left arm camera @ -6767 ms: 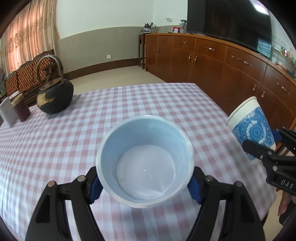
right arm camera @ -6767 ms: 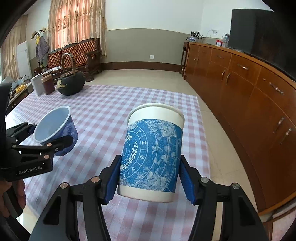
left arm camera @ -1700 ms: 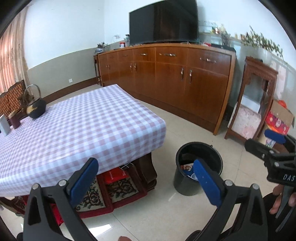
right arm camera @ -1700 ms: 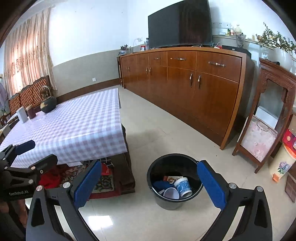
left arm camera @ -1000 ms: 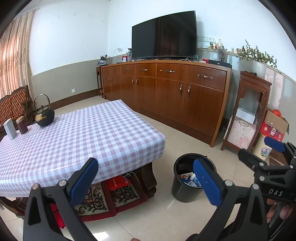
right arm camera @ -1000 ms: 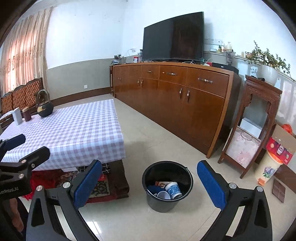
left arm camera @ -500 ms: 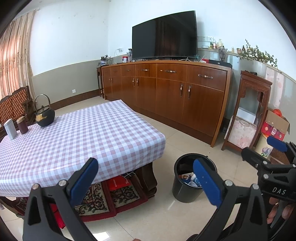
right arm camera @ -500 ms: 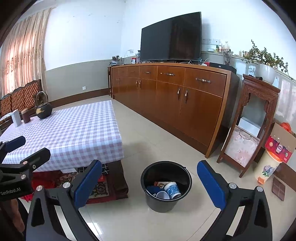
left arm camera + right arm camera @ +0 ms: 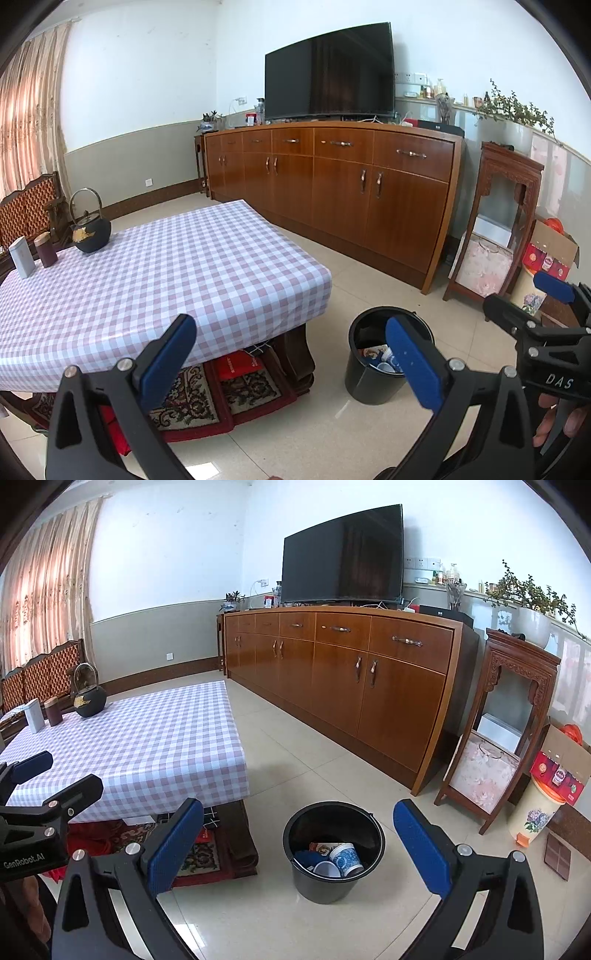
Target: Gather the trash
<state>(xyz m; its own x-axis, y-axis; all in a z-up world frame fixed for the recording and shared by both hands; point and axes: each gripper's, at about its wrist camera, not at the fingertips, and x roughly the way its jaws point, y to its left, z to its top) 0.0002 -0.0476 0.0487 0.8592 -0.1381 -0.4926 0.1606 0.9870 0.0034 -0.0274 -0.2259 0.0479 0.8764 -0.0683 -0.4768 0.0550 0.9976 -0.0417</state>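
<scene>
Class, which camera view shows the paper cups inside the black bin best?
The right wrist view: the blue patterned paper cups lie unobstructed inside the black plastic bin. In the left wrist view, a blue-padded finger partly hides them.

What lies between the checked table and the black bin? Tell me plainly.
In the right wrist view, bare tiled floor separates the table from the bin; the patterned rug stops short of the bin.

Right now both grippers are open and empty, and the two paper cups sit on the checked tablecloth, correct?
Not quite. Both the left gripper and right gripper are open and empty, but the paper cups lie inside the black bucket on the floor, as the right wrist view shows.
</scene>
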